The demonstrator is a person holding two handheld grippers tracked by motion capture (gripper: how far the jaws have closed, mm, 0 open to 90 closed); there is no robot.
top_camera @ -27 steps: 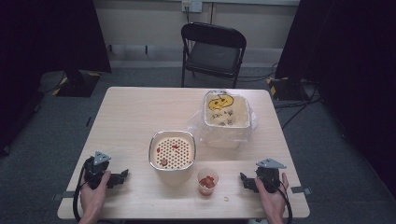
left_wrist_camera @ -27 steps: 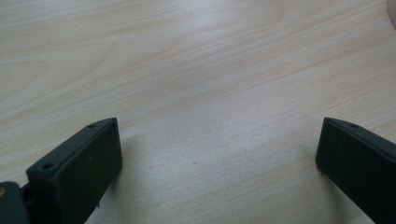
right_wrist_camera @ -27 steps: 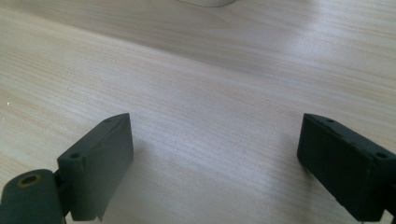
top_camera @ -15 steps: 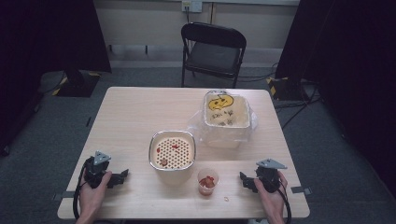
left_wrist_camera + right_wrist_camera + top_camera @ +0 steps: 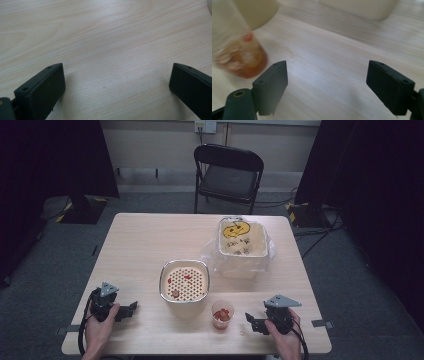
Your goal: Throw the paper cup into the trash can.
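Observation:
A cream pot with a perforated strainer (image 5: 184, 282) holding a few red bits stands at the table's front middle. Just right of it is a small clear cup (image 5: 222, 314) of red-orange pieces, seen blurred as the cup (image 5: 239, 60) in the right gripper view. My left gripper (image 5: 131, 309) rests open on the wood at the front left, its jaws wide apart over bare tabletop (image 5: 110, 50). My right gripper (image 5: 250, 321) lies open at the front right, pointing toward the cup with nothing between its jaws.
A cream bin lined with a clear plastic bag (image 5: 243, 245), with yellow and dark scraps inside, stands at the back right of the table (image 5: 145, 240). A black folding chair (image 5: 227, 175) sits beyond the far edge. Cables trail from both grippers.

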